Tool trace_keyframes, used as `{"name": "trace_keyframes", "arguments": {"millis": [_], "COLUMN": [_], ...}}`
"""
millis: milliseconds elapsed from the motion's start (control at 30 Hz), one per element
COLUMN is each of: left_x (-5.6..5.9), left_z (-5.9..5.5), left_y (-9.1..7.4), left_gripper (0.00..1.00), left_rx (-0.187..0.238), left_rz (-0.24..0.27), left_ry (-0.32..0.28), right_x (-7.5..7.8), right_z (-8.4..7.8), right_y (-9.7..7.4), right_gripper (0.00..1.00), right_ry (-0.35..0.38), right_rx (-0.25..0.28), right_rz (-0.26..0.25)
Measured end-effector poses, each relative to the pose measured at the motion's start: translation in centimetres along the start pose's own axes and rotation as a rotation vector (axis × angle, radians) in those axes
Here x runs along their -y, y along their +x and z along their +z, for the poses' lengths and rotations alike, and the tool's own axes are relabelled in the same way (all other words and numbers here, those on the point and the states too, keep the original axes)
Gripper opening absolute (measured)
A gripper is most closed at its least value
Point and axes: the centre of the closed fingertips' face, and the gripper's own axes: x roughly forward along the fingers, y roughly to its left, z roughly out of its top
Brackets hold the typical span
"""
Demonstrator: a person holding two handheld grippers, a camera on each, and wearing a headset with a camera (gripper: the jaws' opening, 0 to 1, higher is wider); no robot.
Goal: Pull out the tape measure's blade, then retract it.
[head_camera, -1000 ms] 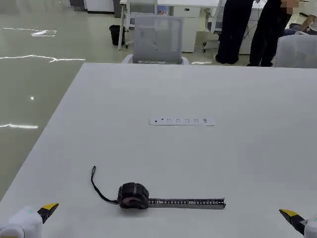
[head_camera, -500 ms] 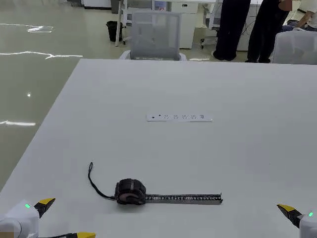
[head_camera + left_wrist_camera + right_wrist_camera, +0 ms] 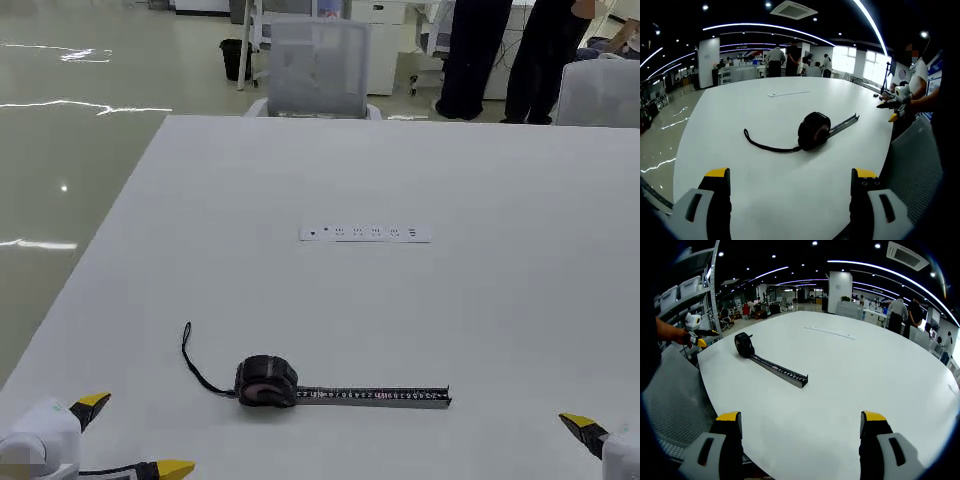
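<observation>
On table nr front edge: tape measure, blade out flat to R. Well apart either side: L gripper & R gripper, jaws spread, empty.

Pretty clearly a big open-plan office, maybe with a lab corner. You've got a huge white worktable with a flush white power strip, a grey mesh-backed office chair, a glossy pale floor, long curved ceiling light strips, a square ceiling air-con vent, a metal shelving rack with pale storage bins, and people in dark clothes standing by white desks.
</observation>
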Motion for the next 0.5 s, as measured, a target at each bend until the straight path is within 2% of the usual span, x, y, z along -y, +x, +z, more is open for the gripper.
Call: {"name": "trace_keyframes", "arguments": {"millis": [333, 500], "left_x": [0.17, 0.66], "left_z": [0.09, 0.11], "left_y": [-0.17, 0.18], "left_gripper": [0.99, 0.99], "left_rx": [0.003, 0.0], "left_rz": [0.006, 0.013], "left_ry": [-0.01, -0.015], "right_x": [0.12, 0.51], "right_z": [0.17, 0.68], "right_y": [0.3, 0.54], "right_gripper": [1.0, 0.98], "right_ry": [0.002, -0.035], "right_rx": [-0.006, 0.007], "right_rz": [0.009, 0.006]}}
